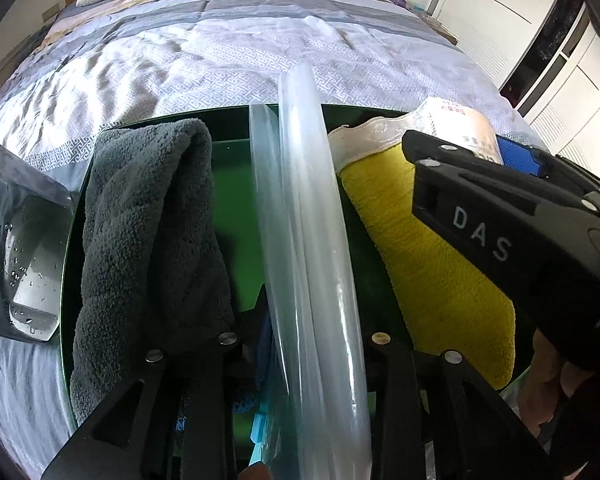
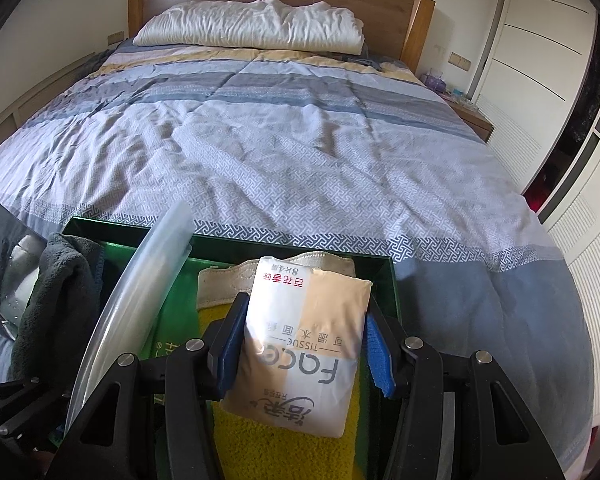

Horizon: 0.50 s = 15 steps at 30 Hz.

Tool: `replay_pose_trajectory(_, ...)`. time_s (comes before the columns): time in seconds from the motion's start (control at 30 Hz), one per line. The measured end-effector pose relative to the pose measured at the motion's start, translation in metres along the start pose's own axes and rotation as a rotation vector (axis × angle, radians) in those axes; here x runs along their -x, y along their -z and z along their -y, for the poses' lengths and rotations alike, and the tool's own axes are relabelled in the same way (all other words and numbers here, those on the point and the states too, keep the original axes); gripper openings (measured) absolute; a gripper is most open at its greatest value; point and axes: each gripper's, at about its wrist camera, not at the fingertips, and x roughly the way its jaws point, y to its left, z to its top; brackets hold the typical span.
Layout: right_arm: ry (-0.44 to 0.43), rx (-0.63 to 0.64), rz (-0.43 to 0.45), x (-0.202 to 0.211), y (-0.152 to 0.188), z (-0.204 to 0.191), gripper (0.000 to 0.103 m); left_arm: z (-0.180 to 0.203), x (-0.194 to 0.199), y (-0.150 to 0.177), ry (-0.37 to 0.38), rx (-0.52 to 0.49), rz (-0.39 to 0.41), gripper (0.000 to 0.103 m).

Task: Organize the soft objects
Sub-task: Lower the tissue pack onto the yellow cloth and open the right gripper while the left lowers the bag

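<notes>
Right gripper (image 2: 304, 350): blue pads clamp both sides of a tissue pack (image 2: 300, 344), held over the right half of the green box (image 2: 392, 280), above a yellow towel (image 2: 260, 436) with a white band at its far end. Left gripper (image 1: 300, 364): a clear plastic tube (image 1: 320, 248) runs between its fingers; the fingertips are cut off behind the tube, so grip or gap cannot be told. Tube leans far-left over the box. Grey towel (image 1: 148, 240) drapes the box's left wall. Box sits on the bed's near edge, on a patterned quilt (image 2: 280, 152). White pillow (image 2: 248, 26) far, against the headboard. A wet, dark object (image 1: 24, 248) at left is hard to identify.
</notes>
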Motion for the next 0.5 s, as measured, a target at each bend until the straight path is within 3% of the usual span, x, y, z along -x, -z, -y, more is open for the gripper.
replay_pose_trajectory(0.5, 0.002, 0.003, -0.041, -0.025, 0.002, 0.004, 0.052, 0.000, -0.001, -0.001, -0.008, 0.014, 0.019, 0.025)
